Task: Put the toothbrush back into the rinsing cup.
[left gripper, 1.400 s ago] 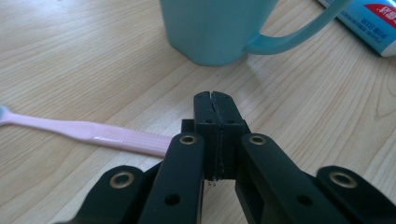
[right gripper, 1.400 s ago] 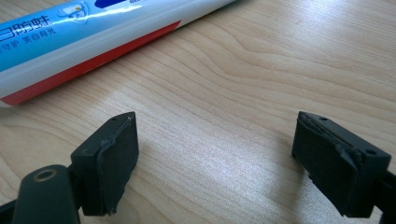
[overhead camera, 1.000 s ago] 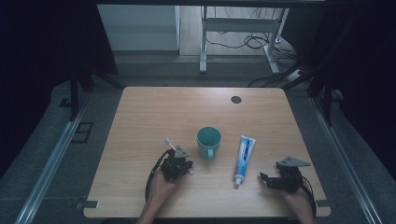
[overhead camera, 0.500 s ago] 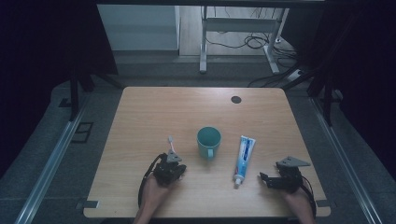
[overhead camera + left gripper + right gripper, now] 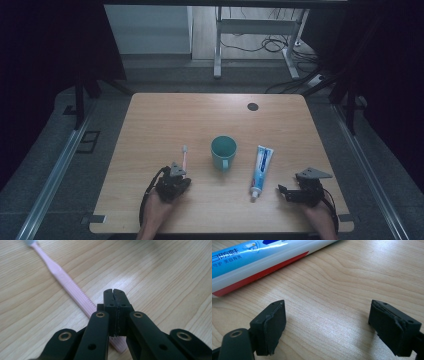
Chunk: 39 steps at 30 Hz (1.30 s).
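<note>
A pink toothbrush (image 5: 184, 156) lies on the wooden table (image 5: 165, 115), left of a teal mug (image 5: 223, 151). My left gripper (image 5: 178, 176) sits at the near end of the brush handle. In the left gripper view its jaws (image 5: 115, 293) are shut together with nothing between them, and the toothbrush (image 5: 67, 282) runs past on their left, its end tucked under the gripper body. A blue and white toothpaste tube (image 5: 261, 167) lies right of the mug. My right gripper (image 5: 284, 192) rests near the table's front right, open, with bare wood between its jaws (image 5: 327, 315) and the toothpaste tube (image 5: 262, 257) beyond them.
A black round grommet (image 5: 252, 106) is set in the far side of the table. Metal rails run along the floor on both sides, and a desk frame with cables stands behind the table.
My left gripper has slid a little to the left near the front edge, away from the mug. The right gripper, mug and toothpaste tube have stayed put.
</note>
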Each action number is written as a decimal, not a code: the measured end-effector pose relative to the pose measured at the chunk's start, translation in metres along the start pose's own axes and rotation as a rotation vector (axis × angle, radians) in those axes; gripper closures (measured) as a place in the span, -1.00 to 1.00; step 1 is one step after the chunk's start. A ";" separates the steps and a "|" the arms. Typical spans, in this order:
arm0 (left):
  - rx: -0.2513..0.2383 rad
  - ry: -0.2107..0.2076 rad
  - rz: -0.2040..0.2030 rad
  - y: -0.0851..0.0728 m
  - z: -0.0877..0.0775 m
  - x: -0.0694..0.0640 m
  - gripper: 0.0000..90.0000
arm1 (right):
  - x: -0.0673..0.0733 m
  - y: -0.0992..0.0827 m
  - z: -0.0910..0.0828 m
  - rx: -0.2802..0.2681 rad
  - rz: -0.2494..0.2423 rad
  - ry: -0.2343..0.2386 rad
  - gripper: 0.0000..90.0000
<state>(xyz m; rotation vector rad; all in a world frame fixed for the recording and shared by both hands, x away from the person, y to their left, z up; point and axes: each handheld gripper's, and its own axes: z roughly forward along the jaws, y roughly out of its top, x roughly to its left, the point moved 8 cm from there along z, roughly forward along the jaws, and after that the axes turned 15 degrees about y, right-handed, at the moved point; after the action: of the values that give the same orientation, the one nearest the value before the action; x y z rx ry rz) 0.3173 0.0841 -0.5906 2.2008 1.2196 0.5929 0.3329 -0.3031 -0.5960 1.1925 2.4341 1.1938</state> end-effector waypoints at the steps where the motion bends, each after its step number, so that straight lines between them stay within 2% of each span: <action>1: 0.000 0.001 -0.001 -0.001 0.000 0.001 0.98 | 0.000 0.000 0.000 0.000 0.000 0.000 -0.68; 8: -0.018 -0.001 -0.005 0.003 -0.005 0.002 0.96 | 0.000 0.000 0.000 0.000 0.000 0.000 -0.68; 14: -0.010 0.028 -0.012 0.013 -0.008 0.009 0.78 | 0.000 0.000 0.000 0.001 -0.001 -0.001 -0.68; 18: 0.033 0.056 -0.028 0.017 -0.005 0.019 0.60 | 0.000 0.000 0.000 0.001 -0.001 0.000 -0.68; 26: 0.151 0.067 -0.028 0.023 0.001 0.033 0.30 | 0.000 0.000 0.000 0.001 0.000 0.000 -0.68; 32: 0.239 0.069 -0.007 0.030 0.004 0.036 0.17 | 0.000 0.000 0.000 0.001 0.001 0.001 -0.68; 39: 0.341 0.061 -0.023 0.036 0.011 0.040 0.10 | 0.000 0.000 0.000 0.001 0.001 0.001 -0.68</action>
<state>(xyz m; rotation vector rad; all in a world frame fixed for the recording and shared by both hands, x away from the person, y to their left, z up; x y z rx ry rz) 0.3661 0.1004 -0.5715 2.4567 1.4671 0.4734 0.3329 -0.3031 -0.5960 1.1935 2.4356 1.1931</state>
